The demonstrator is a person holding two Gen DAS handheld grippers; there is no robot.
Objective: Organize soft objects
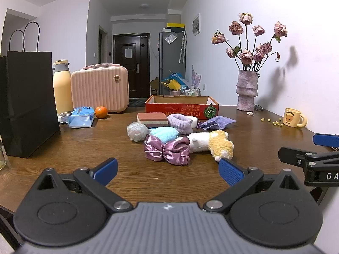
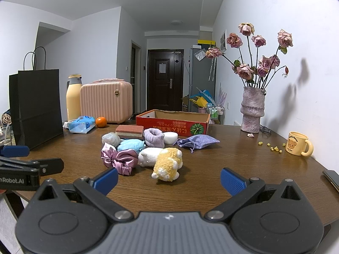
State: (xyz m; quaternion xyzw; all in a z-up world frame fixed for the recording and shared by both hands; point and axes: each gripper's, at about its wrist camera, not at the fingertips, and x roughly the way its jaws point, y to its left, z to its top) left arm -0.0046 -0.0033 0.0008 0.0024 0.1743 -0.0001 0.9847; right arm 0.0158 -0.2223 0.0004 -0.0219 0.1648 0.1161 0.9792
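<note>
While both jaws hang spread and empty, the plush toy (image 2: 164, 162) lies just ahead of the right gripper (image 2: 169, 180), nearer than the left gripper (image 1: 168, 170).

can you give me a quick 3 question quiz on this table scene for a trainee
1. True or false: the red box already holds the pink bow.
2. Which lies nearest the right gripper: A) the orange B) the yellow plush toy C) the mug?
3. What state is the left gripper in?

Key: 1 false, the bow lies on the table. 2 B. 3 open, holding nothing.
</note>
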